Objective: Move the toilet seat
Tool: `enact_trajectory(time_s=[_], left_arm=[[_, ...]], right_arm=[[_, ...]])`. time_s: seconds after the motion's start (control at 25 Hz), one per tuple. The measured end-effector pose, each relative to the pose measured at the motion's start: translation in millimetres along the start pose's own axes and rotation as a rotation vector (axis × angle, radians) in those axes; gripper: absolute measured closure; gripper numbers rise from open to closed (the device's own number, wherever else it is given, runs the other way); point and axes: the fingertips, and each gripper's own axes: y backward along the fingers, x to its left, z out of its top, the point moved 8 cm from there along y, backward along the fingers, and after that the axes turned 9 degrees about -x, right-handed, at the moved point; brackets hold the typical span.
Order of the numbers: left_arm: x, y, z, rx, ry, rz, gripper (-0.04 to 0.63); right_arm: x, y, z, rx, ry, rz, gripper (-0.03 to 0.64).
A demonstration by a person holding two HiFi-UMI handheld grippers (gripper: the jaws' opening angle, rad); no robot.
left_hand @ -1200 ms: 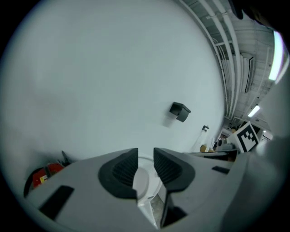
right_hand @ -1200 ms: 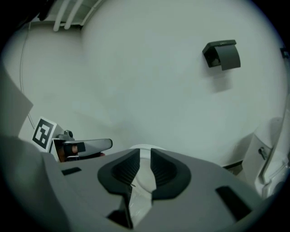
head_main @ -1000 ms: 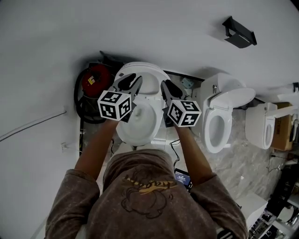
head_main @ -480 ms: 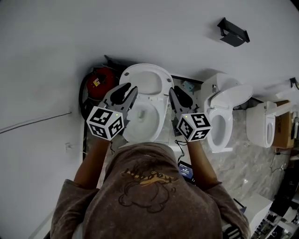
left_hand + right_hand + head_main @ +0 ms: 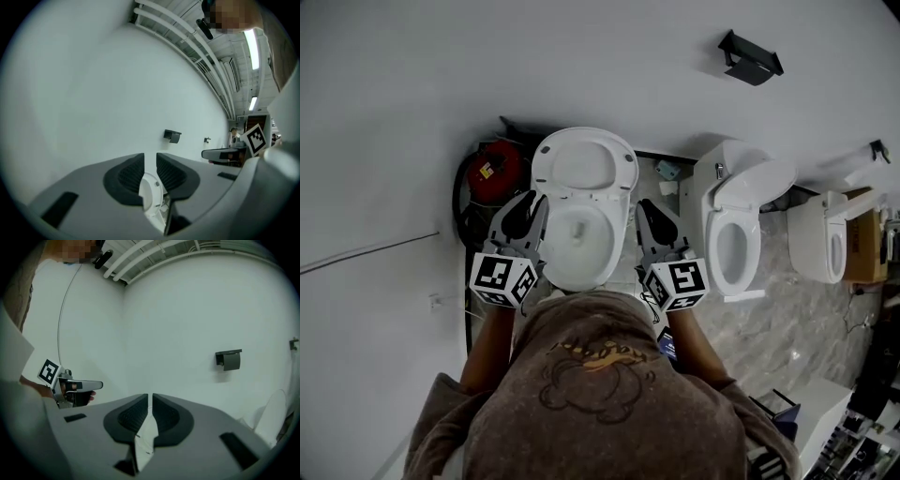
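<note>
Head view puts the toilet seat (image 5: 584, 141) upright at the far end of the white bowl (image 5: 577, 274), tipped back toward the wall. My 2 grippers are clear of it, 1 at each side of the bowl. My left gripper (image 5: 528, 208) has just been closing and shows a narrow gap with nothing in it; through that gap the left gripper view catches only the white seat farther off. My right gripper (image 5: 649, 214) has just been closing too, its pads almost together with a thin slit between them and nothing pinched. I judge the seat to be stiff moulded plastic, light for its size, and glossy, so likely slippery under my pads. It looks hinged at the far end, so it should swing in an arc rather than lift free. I would take it by the ring's free edge, now its top, with 1 pad on each face. I would keep hold through the whole swing, since a dropped seat could bang on the bowl and strain the hinge. No brand shows on the toilet. A yellow label on the red appliance (image 5: 492, 169) at the left is too small to read, and the script on my shirt (image 5: 598, 370) is unclear. The marker cubes (image 5: 502, 279) carry only black-and-white squares.
</note>
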Motion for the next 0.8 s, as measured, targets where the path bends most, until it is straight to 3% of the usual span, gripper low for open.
enact_trajectory(time_s=[0.24, 0.44, 0.8], left_arm=[[6.5, 9.0, -8.0, -0.003, -0.021, 0.057, 0.584], [10.5, 10.6, -20.9, -0.007, -0.049, 0.073, 0.584], [7.8, 9.8, -24.6, -0.005, -0.018, 0.077, 0.584]], right_arm=[[-11.2, 17.5, -14.5, -0.010, -0.004, -0.062, 0.617], [-17.8, 22.2, -30.2, 0.000, -0.013, -0.087, 0.617], [-18.6, 21.3, -37.4, 0.005, -0.011, -0.099, 0.617]])
